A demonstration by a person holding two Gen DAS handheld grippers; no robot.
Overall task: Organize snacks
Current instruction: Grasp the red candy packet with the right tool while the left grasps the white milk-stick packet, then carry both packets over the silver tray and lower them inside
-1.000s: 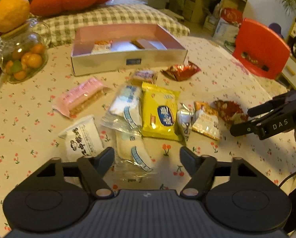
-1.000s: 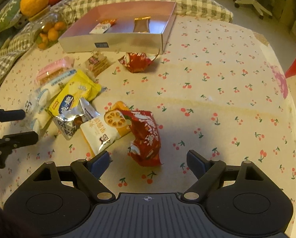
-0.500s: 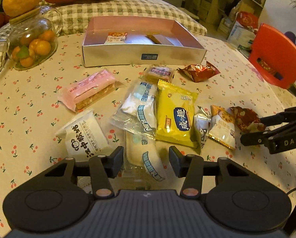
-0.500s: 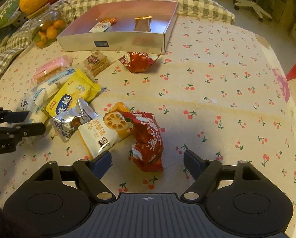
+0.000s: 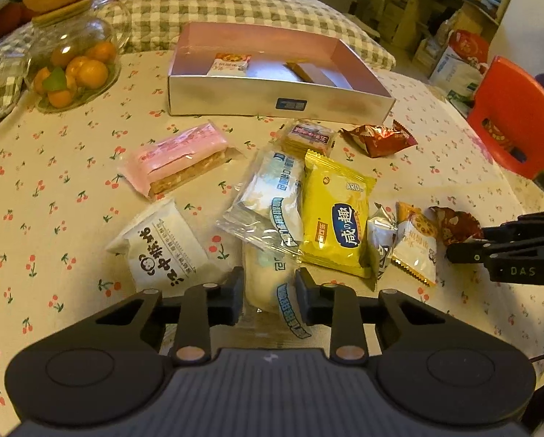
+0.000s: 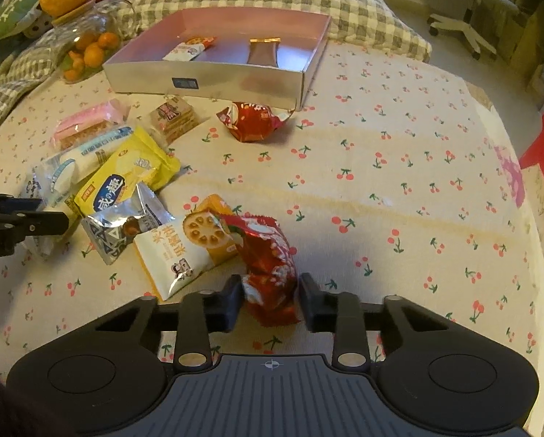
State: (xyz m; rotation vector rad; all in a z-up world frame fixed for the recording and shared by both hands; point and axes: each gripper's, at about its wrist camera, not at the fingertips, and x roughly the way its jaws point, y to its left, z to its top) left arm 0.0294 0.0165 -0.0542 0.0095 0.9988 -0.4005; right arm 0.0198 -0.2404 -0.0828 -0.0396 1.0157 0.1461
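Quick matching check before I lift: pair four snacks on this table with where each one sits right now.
1. red snack packet
2. clear-wrapped bread roll
3. brown bar
4. pink wafer pack

A. inside the silver box
B. between the left gripper fingers
C. loose on the cherry tablecloth
D. between the right gripper fingers

Pairs: 1-D, 2-B, 3-A, 4-C

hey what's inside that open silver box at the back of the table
Inside the open silver cardboard box lie two snacks: a small white-and-orange packet on the left and a brown bar with gold-foil ends beside it. The near wall hides the floor just behind it.
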